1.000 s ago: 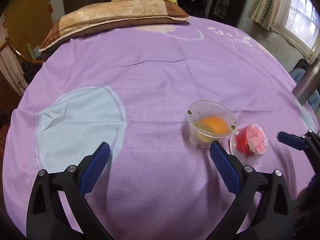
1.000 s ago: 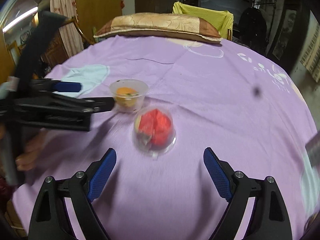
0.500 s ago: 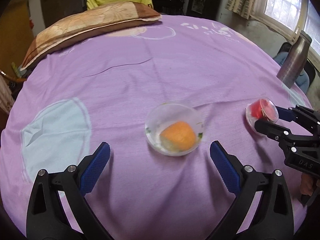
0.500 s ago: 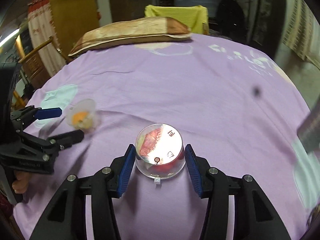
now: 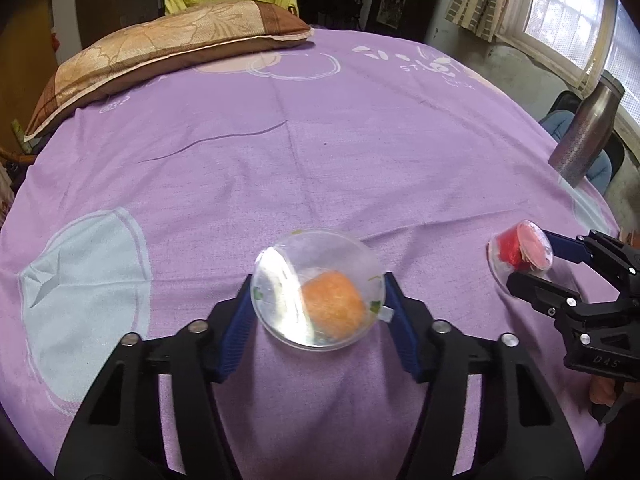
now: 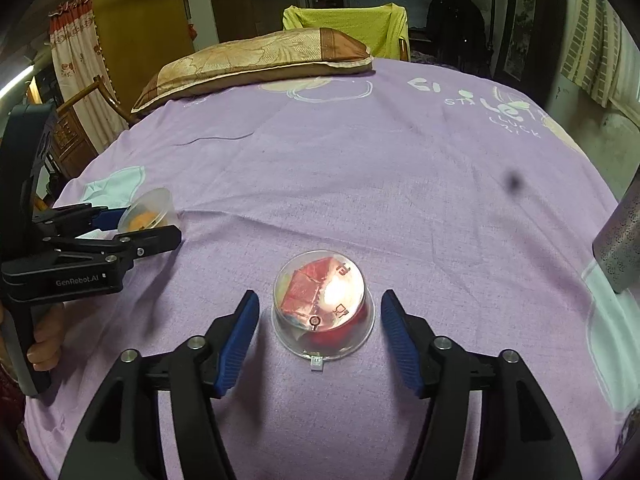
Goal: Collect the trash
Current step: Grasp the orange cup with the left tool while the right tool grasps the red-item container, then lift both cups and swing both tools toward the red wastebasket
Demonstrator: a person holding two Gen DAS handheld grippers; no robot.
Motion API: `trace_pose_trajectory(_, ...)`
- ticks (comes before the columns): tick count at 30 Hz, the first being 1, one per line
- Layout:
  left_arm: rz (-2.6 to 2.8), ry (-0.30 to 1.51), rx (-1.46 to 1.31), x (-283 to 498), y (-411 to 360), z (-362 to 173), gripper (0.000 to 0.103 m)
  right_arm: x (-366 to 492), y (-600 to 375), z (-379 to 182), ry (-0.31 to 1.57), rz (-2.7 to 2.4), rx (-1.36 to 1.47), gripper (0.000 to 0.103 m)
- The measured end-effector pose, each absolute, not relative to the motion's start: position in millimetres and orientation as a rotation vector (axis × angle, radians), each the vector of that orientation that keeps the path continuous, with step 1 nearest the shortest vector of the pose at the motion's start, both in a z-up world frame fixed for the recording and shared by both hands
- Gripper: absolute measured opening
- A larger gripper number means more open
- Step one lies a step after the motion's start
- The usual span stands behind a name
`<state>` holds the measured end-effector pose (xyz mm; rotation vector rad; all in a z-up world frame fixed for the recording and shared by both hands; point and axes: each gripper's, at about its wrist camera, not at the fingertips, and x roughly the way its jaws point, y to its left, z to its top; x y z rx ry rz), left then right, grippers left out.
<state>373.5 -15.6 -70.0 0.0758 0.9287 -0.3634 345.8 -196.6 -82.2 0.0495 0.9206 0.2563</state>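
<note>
The bed (image 5: 320, 152), covered by a purple sheet, carries everything here, and nothing has yet left it: no bin or bag shows in either view, so the collecting looks barely begun, with 2 pieces of trash each just being taken up.

A long tan pillow (image 5: 160, 52) lies along the far edge of the bed, with a yellow-draped chair (image 6: 344, 24) behind it. A metal bottle (image 5: 588, 132) stands at the bed's right edge, below a bright window (image 5: 576, 12). Curtains and dark wooden furniture fill the room's left side in the right wrist view.

Near the front edge, toward the left, the clear cup with an orange lump inside (image 5: 320, 288) sits between the pads of the left gripper (image 5: 318, 312). Its jaws are closing and the blue pads appear to touch the cup's rim on both sides, so I judge it gripped or all but gripped.

Further right along the front edge, the domed clear cup with red scraps (image 6: 324, 304) lies upside down on the sheet. The right gripper (image 6: 320, 320) straddles it with gaps on both sides; its jaws are opening and it holds nothing.

Left to do, as I judge it: secure both cups, lift them, and carry them to wherever trash goes.
</note>
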Motion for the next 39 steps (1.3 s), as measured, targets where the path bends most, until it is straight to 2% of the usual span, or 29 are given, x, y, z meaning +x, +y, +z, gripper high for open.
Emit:
trace_pose_trajectory(4,-0.362,0.917,0.084,369,-17,-68,0.057,348,-195,-84,0.927,0.253,0.04,0.065)
trace_pose_trajectory(6,-0.36,0.902,0.088,366,-18,-66,0.057,348,-197,-84,0.925,0.264,0.052,0.052)
trace_pose_trajectory(20,-0.369,0.731,0.162,307,-42,-30,0.057,310,-211,-52,0.817,0.236,0.099,0.051)
trace_pose_trajectory(39,-0.466,0.551,0.184,201,-98,24,0.057,178,-275,16,0.61,0.124,0.116,0.051)
